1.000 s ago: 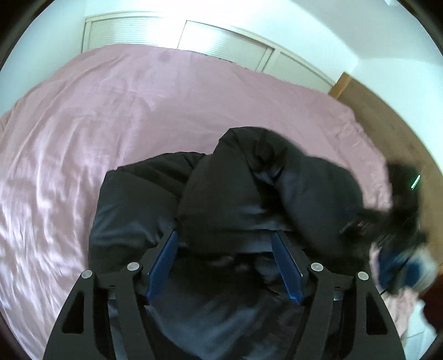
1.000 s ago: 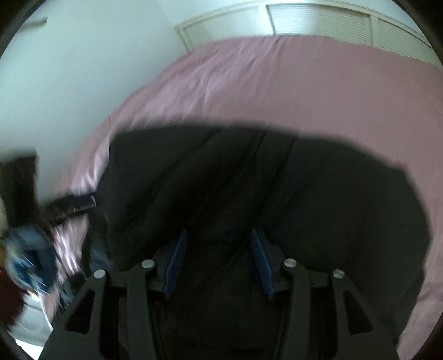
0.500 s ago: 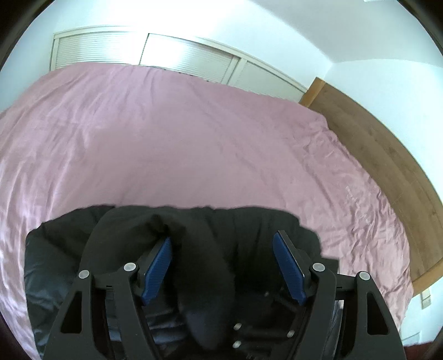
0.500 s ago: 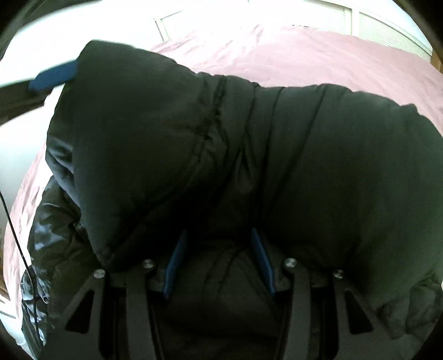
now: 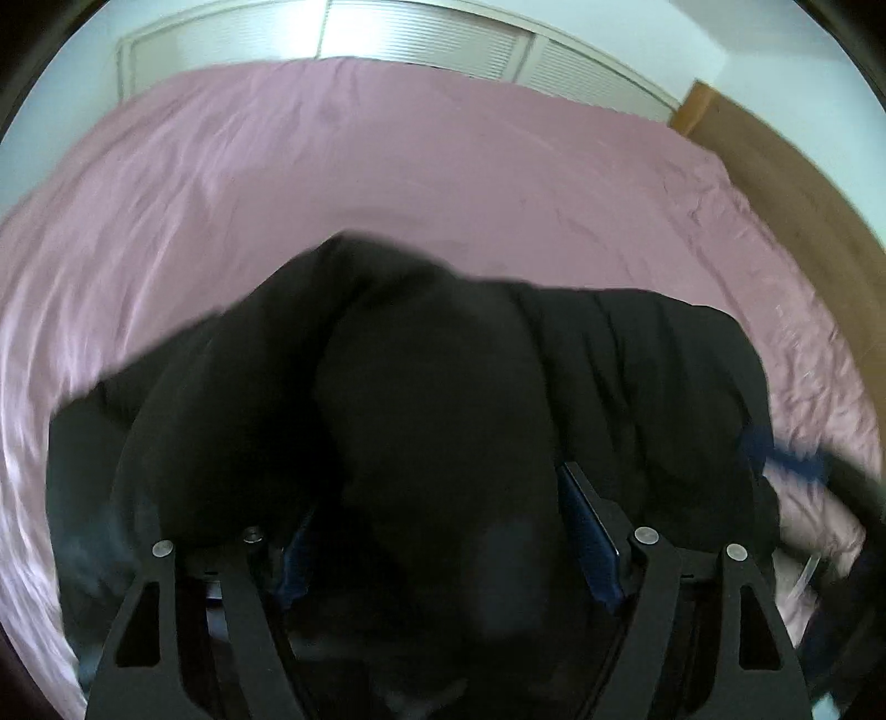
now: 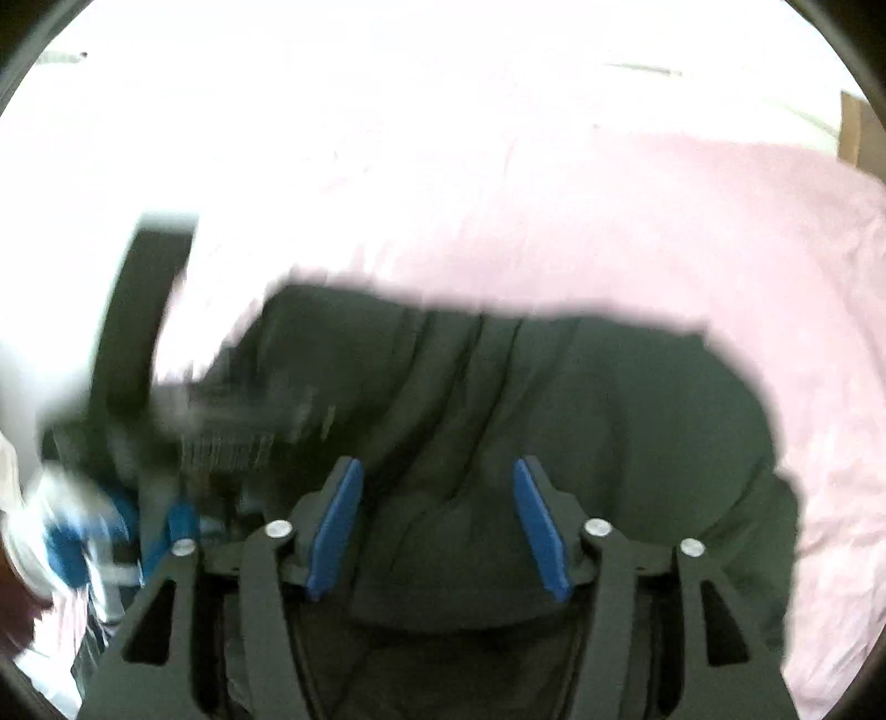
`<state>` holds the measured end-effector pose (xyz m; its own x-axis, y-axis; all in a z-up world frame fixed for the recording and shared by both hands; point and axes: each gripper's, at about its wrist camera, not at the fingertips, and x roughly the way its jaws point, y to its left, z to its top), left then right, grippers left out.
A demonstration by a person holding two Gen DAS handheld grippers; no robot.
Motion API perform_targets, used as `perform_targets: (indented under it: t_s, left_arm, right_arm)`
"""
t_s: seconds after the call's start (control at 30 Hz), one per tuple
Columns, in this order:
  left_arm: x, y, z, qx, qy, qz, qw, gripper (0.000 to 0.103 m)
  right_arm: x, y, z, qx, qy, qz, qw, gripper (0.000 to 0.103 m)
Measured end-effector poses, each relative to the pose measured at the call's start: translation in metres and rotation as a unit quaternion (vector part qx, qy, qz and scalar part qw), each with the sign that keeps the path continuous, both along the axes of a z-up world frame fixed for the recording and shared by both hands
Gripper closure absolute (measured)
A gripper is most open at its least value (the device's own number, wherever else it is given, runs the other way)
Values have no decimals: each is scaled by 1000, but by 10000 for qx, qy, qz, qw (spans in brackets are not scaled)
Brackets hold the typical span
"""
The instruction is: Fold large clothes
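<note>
Jacket (image 5: 637,387), black, padded, bunched on pink bed (image 5: 387,166): lies under and ahead of both my grippers, long axis running across my fingers. Left gripper (image 5: 443,531): jaws opening, a thick fold heaped between them and hiding one pad; whether they press it I cannot tell. Right gripper (image 6: 440,526): jaws opening, pads clear, cloth just below. Both about equally near. Closet doors (image 5: 432,39) beyond the bed; headboard (image 5: 803,183) off right. Nothing in the way.

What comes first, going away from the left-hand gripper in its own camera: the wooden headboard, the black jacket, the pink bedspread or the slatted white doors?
1. Black jacket, bunched between the left gripper fingers.
2. Pink bedspread, spreading beyond the jacket.
3. Slatted white doors, across the top, and wooden headboard, at the right: too close to call.
</note>
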<state>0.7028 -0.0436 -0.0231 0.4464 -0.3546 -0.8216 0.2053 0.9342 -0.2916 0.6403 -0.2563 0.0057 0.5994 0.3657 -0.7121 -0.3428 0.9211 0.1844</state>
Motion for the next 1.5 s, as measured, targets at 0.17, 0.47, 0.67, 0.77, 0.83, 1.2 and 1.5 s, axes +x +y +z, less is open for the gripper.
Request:
perform_targets:
  t_s: [0.17, 0.47, 0.67, 0.77, 0.83, 1.2, 1.5]
  left_arm:
    - [-38, 25, 36, -200, -335, 104, 9992, 28]
    - [-15, 3, 107, 74, -1113, -182, 9936, 23]
    - [44, -34, 83, 163, -927, -268, 9952, 23]
    - [55, -40, 52, 504, -696, -297, 9959, 23]
    - [54, -39, 32, 661, -518, -341, 9959, 23]
    - [23, -25, -69, 933, -220, -455, 9944, 23]
    - [18, -38, -87, 1363, -336, -388, 9893, 21]
  right_arm:
    - [18, -10, 30, -85, -390, -205, 9990, 42]
    - [68, -16, 16, -371, -160, -381, 9985, 41]
    - [78, -21, 0, -459, 23, -467, 9979, 41]
    - [78, -24, -19, -569, 219, -439, 9972, 41]
    - [72, -29, -33, -646, 341, -420, 9964, 41]
    - [52, -43, -130, -820, 933, -393, 9915, 41]
    - [59, -41, -147, -1027, 1125, -457, 9873, 40]
